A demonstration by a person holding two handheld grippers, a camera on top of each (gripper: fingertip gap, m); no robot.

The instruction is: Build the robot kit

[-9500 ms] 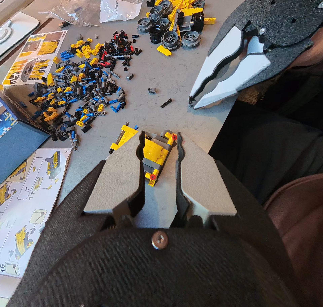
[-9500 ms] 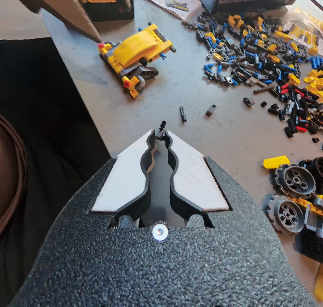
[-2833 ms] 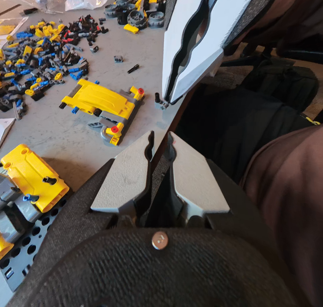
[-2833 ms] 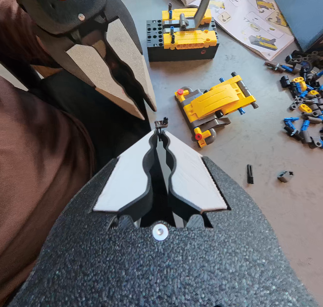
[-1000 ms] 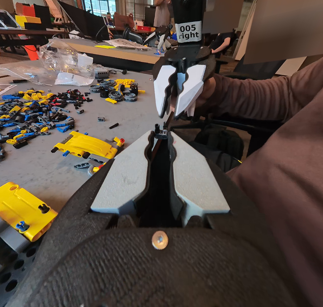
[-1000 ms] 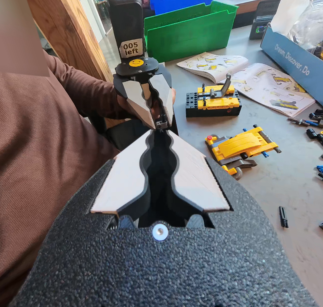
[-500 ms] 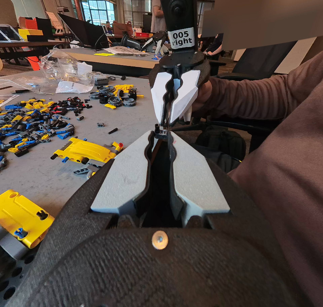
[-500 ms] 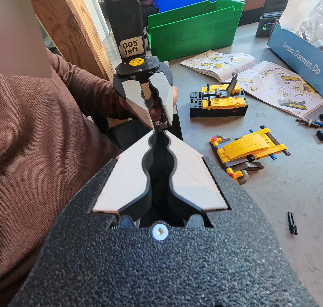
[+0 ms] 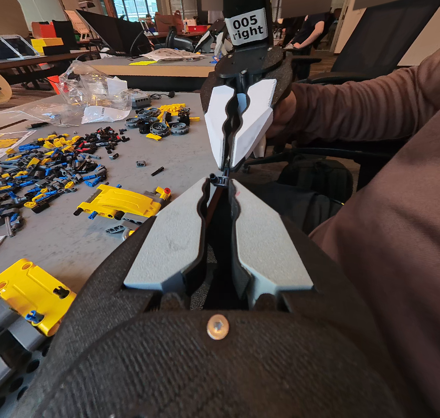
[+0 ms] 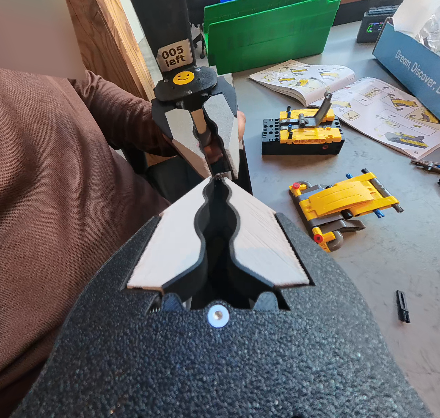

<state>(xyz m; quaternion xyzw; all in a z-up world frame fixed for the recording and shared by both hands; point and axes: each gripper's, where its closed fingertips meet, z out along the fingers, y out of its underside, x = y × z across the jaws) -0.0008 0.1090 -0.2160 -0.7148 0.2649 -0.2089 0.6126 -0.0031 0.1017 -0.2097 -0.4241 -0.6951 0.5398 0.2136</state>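
Left tool point(image 9: 218, 183): grey fingers, drawn nearly together at the tips, clamped on a small dark grey connector piece point(image 9: 218, 180) with a black pin on its left end. Held in the air just off the near tabletop edge, facing the other tool tip to tip.

Right tool point(image 9: 227, 167): white fingers, tips closed together, directly above and touching or almost touching the same connector piece; from its own camera point(image 10: 217, 178) only a sliver of the piece shows at the tips, so I cannot tell whether it has a grip on it. A hand in a brown sleeve point(image 9: 357, 111) holds it.

Grey tabletop point(image 9: 185, 149), contents:
- Yellow and grey car body assembly point(image 9: 121, 204), lying flat near the tabletop edge, red studs at two corners, blue pins projecting from its side.
- Black perforated block with yellow beams point(image 10: 303, 133) and an upright grey lever, standing beyond the car body.
- Open instruction booklet point(image 10: 333, 85), beside the block.
- Blue cardboard box point(image 10: 409, 66), at the far right of the right wrist view.
- Green plastic bin point(image 10: 269, 23), behind the booklet.
- Loose pile of small black, blue, yellow and grey parts point(image 9: 52, 161), well apart from the tools.
- Group of grey wheel hubs and black tyres point(image 9: 159, 124) with yellow pieces.
- Clear plastic bags point(image 9: 90, 92), at the far side.
- Single black pin point(image 9: 157, 171) and single grey connector point(image 9: 141, 163), lying apart between pile and tools.
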